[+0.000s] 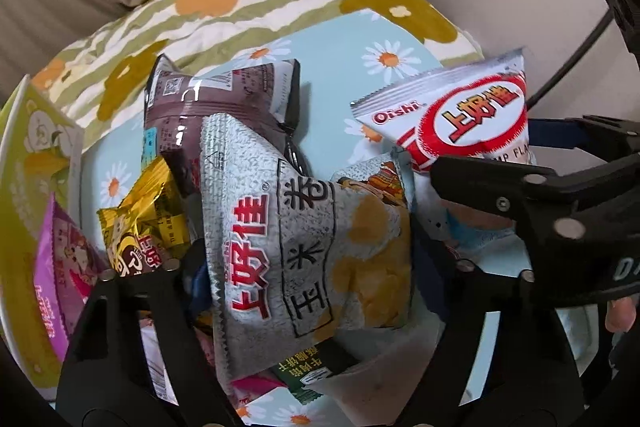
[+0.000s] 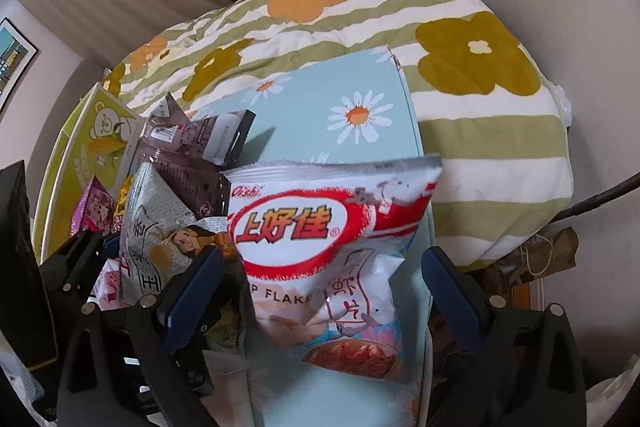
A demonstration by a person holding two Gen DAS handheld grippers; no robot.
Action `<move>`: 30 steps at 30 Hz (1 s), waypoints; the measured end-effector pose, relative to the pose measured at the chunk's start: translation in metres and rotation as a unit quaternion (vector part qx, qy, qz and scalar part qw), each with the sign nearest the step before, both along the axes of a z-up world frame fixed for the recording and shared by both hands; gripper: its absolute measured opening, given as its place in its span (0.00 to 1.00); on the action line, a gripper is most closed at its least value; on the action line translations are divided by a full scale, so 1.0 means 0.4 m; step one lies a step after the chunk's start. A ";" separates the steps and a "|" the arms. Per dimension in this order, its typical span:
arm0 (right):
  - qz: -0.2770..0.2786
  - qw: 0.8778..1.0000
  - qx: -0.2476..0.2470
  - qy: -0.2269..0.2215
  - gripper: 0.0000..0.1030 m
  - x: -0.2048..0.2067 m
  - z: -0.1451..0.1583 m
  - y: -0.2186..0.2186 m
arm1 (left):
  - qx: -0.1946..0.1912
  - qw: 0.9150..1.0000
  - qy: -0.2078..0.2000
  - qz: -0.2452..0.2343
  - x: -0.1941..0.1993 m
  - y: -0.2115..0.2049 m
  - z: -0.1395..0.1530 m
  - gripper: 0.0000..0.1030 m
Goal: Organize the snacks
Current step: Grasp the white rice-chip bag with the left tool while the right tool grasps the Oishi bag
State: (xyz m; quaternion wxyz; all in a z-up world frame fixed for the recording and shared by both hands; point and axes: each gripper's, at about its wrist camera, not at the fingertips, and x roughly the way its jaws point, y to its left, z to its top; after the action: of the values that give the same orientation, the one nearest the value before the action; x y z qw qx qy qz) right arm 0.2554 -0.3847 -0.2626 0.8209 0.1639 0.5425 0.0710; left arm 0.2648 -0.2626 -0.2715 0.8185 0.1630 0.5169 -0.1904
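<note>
Left gripper point(image 1: 308, 279) jaws pinching grey bag point(image 1: 304, 227). Right gripper point(image 2: 320, 283) jaws wide, red-white bag point(image 2: 320, 251) between, grip unclear.

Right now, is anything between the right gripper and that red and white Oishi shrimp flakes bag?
Nothing visible. The shrimp flakes bag already lies between the open fingers of the right gripper, and neither finger touches it. The grey corn roll bag lies beside its left finger.
</note>
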 end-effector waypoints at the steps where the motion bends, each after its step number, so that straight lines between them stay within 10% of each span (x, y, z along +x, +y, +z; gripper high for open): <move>1: 0.001 1.000 0.003 0.002 0.90 0.000 -0.003 0.000 | 0.000 1.000 0.001 -0.003 0.000 0.000 0.001 0.66; 15: 0.003 1.000 0.008 0.006 0.84 0.004 -0.014 0.009 | -0.017 1.000 -0.006 0.007 -0.008 0.048 0.056 0.58; 30: 0.013 1.000 0.009 0.003 0.53 -0.014 -0.003 0.022 | -0.046 0.998 -0.019 0.031 -0.025 0.072 0.096 0.58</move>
State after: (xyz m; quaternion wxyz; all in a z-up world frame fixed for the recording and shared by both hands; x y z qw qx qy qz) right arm 0.2500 -0.3761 -0.2639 0.8167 0.1642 0.5465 0.0861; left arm 0.2547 -0.2340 -0.2332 0.8401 0.1132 0.4969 -0.1856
